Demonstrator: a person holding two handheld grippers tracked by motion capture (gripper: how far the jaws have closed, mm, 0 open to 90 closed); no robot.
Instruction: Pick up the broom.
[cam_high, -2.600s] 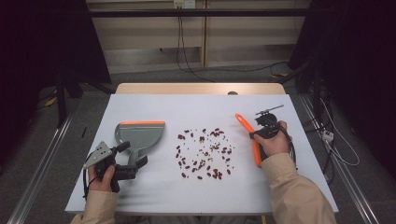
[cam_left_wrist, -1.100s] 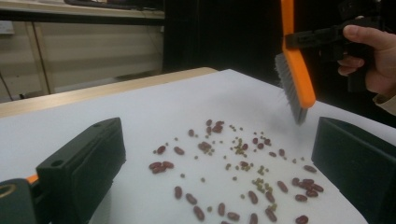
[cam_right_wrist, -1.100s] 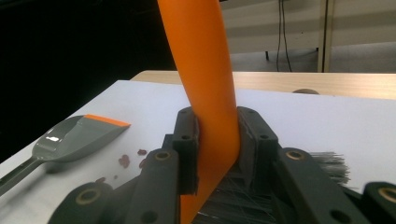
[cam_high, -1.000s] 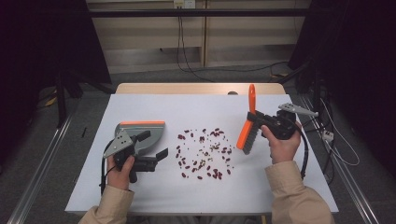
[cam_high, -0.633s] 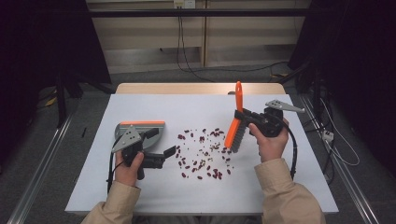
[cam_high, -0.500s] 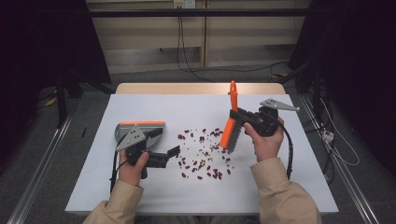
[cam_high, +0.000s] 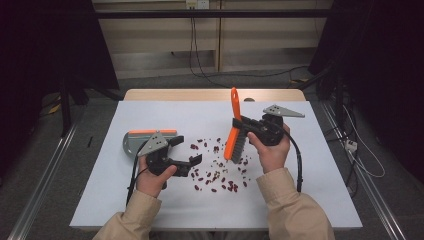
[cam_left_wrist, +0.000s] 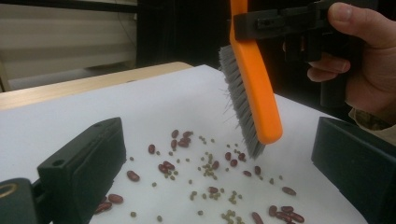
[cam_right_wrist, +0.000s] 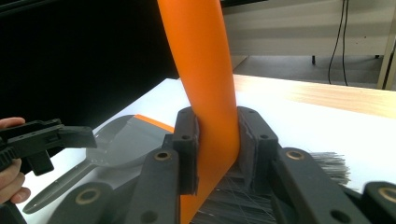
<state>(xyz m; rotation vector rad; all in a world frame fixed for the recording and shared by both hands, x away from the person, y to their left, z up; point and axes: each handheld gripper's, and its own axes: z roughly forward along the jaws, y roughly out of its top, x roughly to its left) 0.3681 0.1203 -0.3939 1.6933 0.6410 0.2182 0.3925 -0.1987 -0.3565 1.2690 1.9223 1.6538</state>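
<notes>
An orange hand brush (cam_high: 233, 135) with grey bristles hangs upright over scattered red beans and small green peas (cam_high: 216, 175) on the white table. My right gripper (cam_high: 239, 123) is shut on the brush where handle meets head. The right gripper view has the handle (cam_right_wrist: 205, 79) clamped between the jaws of that gripper (cam_right_wrist: 217, 135). The brush tip (cam_left_wrist: 254, 107) just reaches the beans (cam_left_wrist: 210, 168). My left gripper (cam_high: 185, 150) stands open and empty, low at the left edge of the bean patch. The same gripper (cam_left_wrist: 217, 135) faces the brush with its jaws wide apart.
A grey dustpan (cam_high: 132, 142) with an orange front edge lies flat behind my left hand, also seen as the dustpan (cam_right_wrist: 116, 140) in the right gripper view. The white sheet (cam_high: 310, 190) has bare room at the right and front. A wooden table edge (cam_high: 210, 94) runs along the back.
My right gripper lifted the brush off the table's right side and carried it left over the beans, turning it upright. My left gripper moved right from the dustpan handle toward the beans, still open.
</notes>
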